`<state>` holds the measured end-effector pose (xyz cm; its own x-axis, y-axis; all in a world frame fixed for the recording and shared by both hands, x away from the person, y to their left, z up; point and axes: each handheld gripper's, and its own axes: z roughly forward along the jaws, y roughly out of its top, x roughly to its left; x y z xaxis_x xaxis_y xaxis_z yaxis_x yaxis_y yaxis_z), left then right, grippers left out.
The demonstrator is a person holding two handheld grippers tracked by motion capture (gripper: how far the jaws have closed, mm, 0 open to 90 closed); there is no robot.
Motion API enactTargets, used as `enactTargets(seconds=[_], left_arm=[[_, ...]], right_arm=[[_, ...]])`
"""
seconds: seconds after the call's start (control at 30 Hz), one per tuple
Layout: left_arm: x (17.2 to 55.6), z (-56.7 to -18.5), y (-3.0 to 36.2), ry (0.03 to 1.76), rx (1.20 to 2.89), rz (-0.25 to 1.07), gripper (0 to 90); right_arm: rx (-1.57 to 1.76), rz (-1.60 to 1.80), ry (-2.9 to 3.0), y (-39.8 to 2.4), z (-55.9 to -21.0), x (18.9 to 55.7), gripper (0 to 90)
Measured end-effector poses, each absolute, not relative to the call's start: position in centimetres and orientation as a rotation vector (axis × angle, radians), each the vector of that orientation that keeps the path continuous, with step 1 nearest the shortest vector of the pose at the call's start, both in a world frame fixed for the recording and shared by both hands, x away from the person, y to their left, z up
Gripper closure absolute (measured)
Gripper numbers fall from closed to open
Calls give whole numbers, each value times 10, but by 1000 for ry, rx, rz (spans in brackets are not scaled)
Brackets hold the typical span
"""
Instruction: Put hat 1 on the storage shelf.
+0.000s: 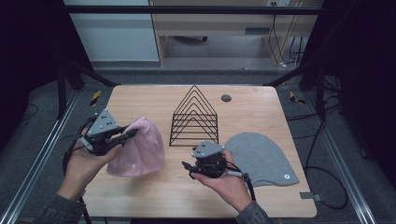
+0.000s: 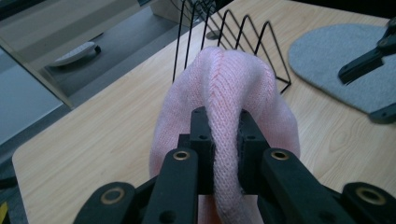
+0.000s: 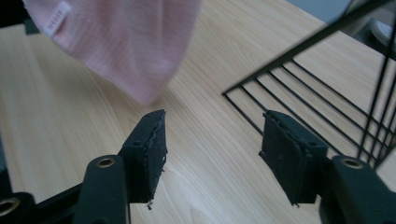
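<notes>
While the left gripper [image 1: 127, 135] is clenched on a fold of the pink knit beanie [image 1: 140, 148], the hat hangs from its jaws with its lower edge at or just above the wooden table [image 1: 140, 100]; the high view does not settle which. In the left gripper view the two black pads pinch a ridge of ribbed pink fabric [image 2: 224, 107] between them, and the rest of the hat bulges out beyond the jaws. A small white label [image 3: 59, 22] sits near the hat's edge in the right gripper view.

The right gripper [image 1: 187, 169] is held low over the table, between the pink beanie and the grey beanie [image 1: 261, 158], which lies flat on the table at the right. Its jaws stand apart with only bare wood between them, so it grasps nothing. The pink hat is just beyond the tips of those jaws, not touching them.

A black wire rack [image 1: 194, 116] with triangular dividers stands upright at the middle of the table, just behind both hats.
</notes>
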<state>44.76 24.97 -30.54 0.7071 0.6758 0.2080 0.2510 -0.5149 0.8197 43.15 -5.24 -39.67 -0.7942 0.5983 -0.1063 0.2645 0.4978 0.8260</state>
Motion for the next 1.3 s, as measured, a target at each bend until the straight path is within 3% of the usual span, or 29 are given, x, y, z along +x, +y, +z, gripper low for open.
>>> enactTargets(seconds=[0.23, 0.7, 0.9, 0.93, 0.97, 1.03, 1.3], left_arm=[[452, -286, 229, 658, 2105, 628, 803], [462, -278, 208, 624, 2140, 591, 801], [463, -277, 206, 616, 2146, 580, 801], [463, -277, 206, 613, 2147, 581, 801], [463, -278, 206, 612, 2147, 583, 801], [463, -278, 207, 618, 2134, 580, 801], [470, -274, 212, 579, 2141, 577, 798]], right_arm=[[678, 1247, 2385, -36, -381, 439, 500], [675, 1271, 2412, -22, -373, 459, 471], [651, 1273, 2426, -17, -374, 463, 581], [644, 1278, 2432, -16, -373, 464, 626], [631, 1274, 2441, -15, -372, 465, 733], [628, 1289, 2449, -17, -368, 466, 809], [616, 1275, 2433, -45, -339, 465, 840]])
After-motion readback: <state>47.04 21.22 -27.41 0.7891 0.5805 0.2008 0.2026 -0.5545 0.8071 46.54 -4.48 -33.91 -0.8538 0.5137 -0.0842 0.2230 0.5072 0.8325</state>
